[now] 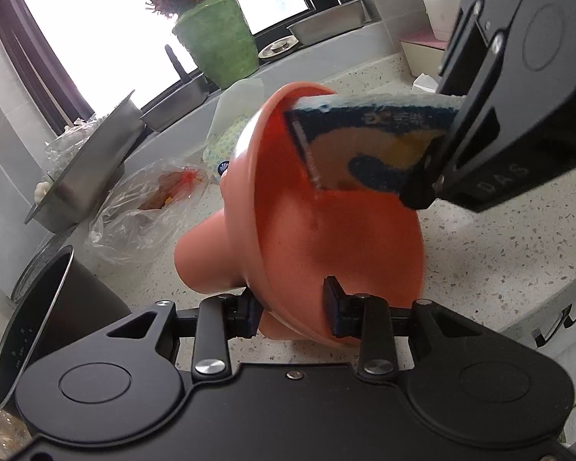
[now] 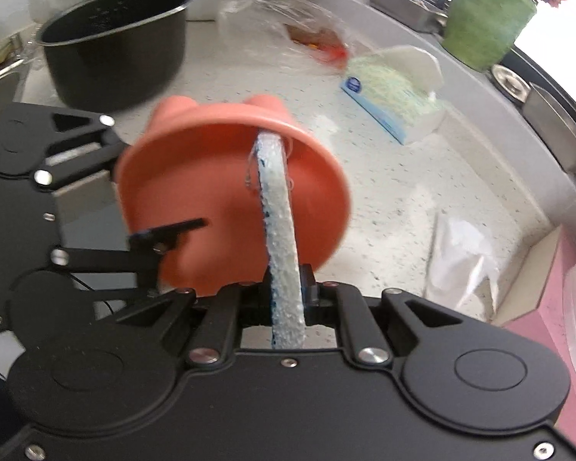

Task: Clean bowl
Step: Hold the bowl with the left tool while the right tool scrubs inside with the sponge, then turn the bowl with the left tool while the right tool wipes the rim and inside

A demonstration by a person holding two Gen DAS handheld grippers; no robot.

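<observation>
Left hand-held gripper (image 1: 293, 309): low in its own view, fingers closed on the rim of the bowl (image 1: 326, 211), one pad (image 1: 336, 303) inside the wall, the other outside. Right hand-held gripper (image 2: 288, 288): entering from upper right in the left view, angled down, fingers clamped on the sponge (image 2: 280, 246), tip pushed into the bowl.

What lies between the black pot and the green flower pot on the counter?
A crumpled clear plastic bag with orange-red scraps lies between the black pot and the green flower pot, seen best in the right wrist view.
</observation>
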